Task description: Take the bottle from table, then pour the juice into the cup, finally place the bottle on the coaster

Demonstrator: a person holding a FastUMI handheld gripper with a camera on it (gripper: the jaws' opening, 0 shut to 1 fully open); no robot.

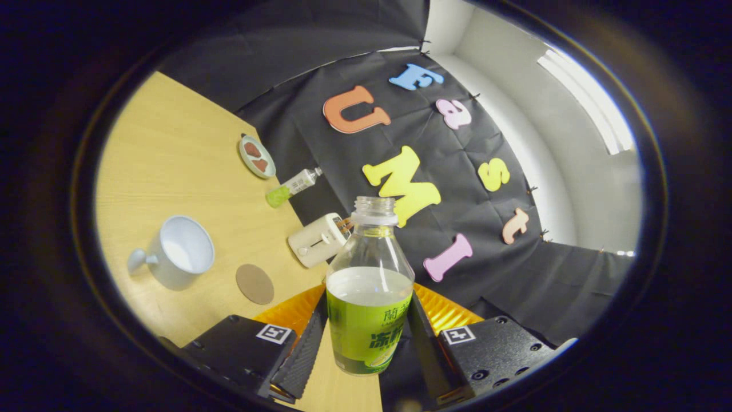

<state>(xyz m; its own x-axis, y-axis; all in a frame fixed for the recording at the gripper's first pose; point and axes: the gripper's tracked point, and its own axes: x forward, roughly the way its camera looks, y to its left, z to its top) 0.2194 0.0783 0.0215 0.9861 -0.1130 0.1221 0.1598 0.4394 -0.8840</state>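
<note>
Presently the tool (366, 349) is clamped on the bottle (370, 286): both fingers (303, 355) press against the green label, one on each side of the lower body. Bottle is uncapped, neck open, clear upper half, pale liquid level standing just above the label's top edge. It reads as raised off the desk (171, 171), and the whole scene appears tilted relative to the tool.

Just beyond the fingers, on the wooden desk: a round brown coaster (255, 284), bare, lying flat, close to the left finger. Beside the coaster, further from the bottle, a white cup (177, 252) with its handle pointing away from the coaster; the cup's mouth faces the camera and its inside looks white. Cup and coaster are near one another but apart.

Behind the bottle's shoulder, a small cream toaster (318, 239) with slices in its slot, partly overlapped by the bottle. Further out near the desk's far edge, a small bottle with a green cap (293, 187), next to the booth's black cloth wall. Beyond that, a small dish (257, 156) holding brownish pieces; what they are cannot be told.
</note>
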